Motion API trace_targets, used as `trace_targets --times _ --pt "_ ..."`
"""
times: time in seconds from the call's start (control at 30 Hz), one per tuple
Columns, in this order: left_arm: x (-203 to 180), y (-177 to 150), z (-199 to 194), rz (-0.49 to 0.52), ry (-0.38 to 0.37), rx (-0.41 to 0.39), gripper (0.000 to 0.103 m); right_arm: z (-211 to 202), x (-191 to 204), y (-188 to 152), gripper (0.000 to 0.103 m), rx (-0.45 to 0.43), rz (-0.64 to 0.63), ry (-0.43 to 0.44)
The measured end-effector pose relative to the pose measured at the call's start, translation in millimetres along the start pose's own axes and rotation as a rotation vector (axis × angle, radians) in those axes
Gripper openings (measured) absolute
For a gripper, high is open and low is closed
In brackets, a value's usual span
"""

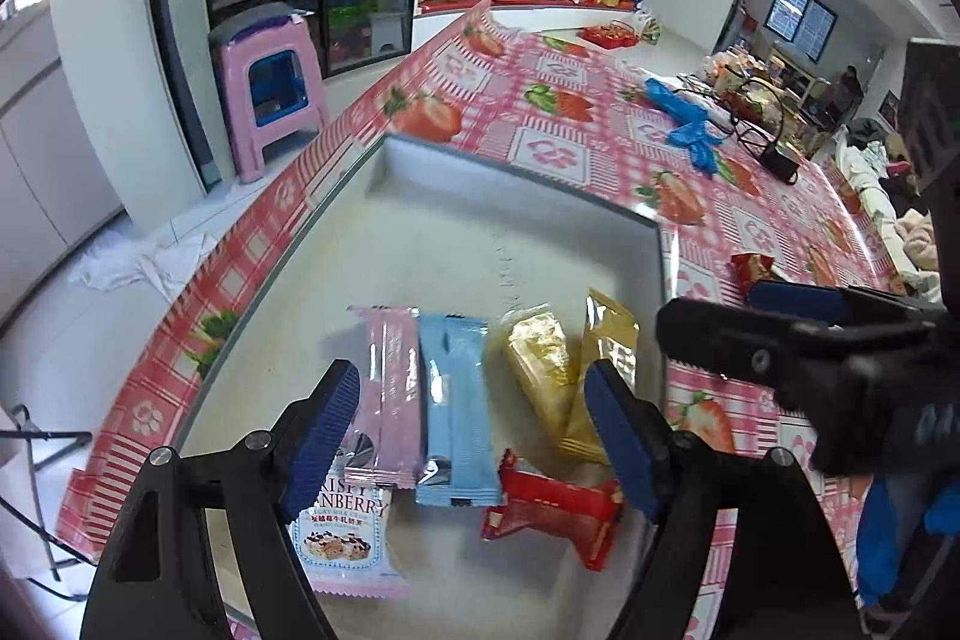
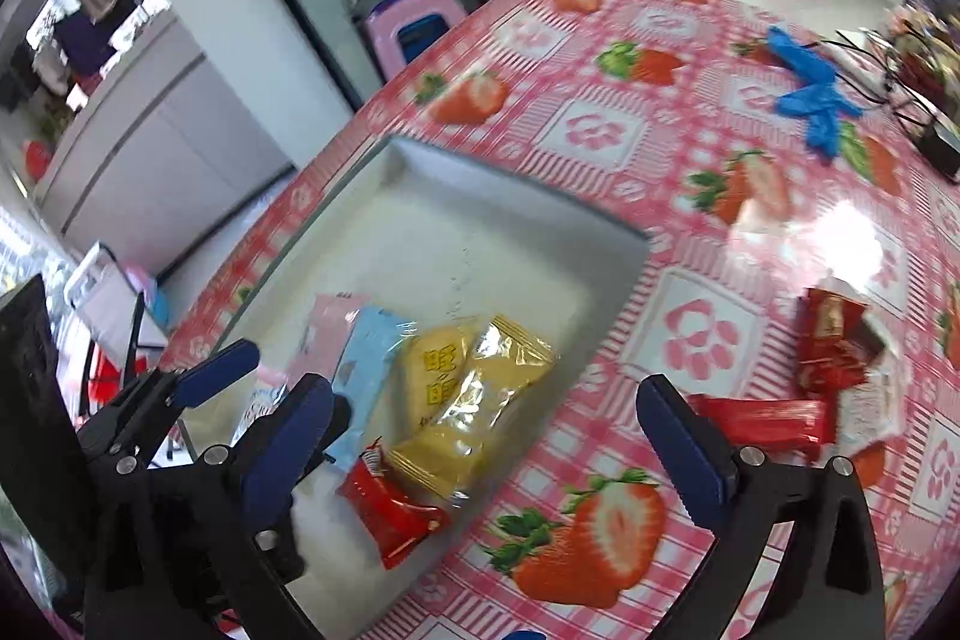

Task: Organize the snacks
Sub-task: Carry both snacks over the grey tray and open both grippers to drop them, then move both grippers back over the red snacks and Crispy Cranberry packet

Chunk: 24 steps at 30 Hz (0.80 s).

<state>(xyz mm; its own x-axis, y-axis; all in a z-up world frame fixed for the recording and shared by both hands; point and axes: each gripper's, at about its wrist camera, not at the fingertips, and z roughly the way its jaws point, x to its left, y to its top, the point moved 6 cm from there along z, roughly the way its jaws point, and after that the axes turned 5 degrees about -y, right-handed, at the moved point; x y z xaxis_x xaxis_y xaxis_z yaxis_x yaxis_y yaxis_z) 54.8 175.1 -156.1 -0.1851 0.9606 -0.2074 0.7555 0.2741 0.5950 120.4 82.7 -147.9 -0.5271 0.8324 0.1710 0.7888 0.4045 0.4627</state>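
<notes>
While the left tool (image 1: 474, 418) hangs spread wide over the tray (image 1: 420, 244), the right tool (image 2: 480, 436) gapes, both holding nothing.

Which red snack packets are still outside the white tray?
The long red packet and the red packets behind it lie on the strawberry tablecloth, right of the tray; the small red packet lies inside.

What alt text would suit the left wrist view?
An open left hand-held gripper hovers over a white tray holding pink, blue, yellow and red snack packets, on a strawberry-print tablecloth. The right hand-held gripper enters from the right.
</notes>
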Motion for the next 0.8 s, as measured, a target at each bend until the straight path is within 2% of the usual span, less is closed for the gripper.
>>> trace_targets --times 0.2,0.4,0.47,0.57,0.67,0.8 --pt "-22 21 -28 0.021 -0.048 -0.013 0.081 -32 -51 1 0.102 -0.032 0.078 -0.046" --pt "-57 58 -67 0.077 -0.093 -0.092 0.083 -84 -127 1 0.102 -0.105 0.194 -0.141" --pt "-75 63 -67 0.108 -0.111 -0.095 0.086 -95 -154 1 0.102 -0.123 0.240 -0.173" --pt "-110 55 -44 0.203 -0.121 -0.038 0.086 -93 -186 -6 0.102 -0.098 0.308 -0.217" --pt "-145 39 -10 0.299 -0.131 0.020 0.086 -76 -208 -18 0.102 -0.053 0.378 -0.203" --pt "-184 18 45 0.457 -0.068 0.049 0.086 -45 -224 -32 0.102 0.013 0.434 -0.224"
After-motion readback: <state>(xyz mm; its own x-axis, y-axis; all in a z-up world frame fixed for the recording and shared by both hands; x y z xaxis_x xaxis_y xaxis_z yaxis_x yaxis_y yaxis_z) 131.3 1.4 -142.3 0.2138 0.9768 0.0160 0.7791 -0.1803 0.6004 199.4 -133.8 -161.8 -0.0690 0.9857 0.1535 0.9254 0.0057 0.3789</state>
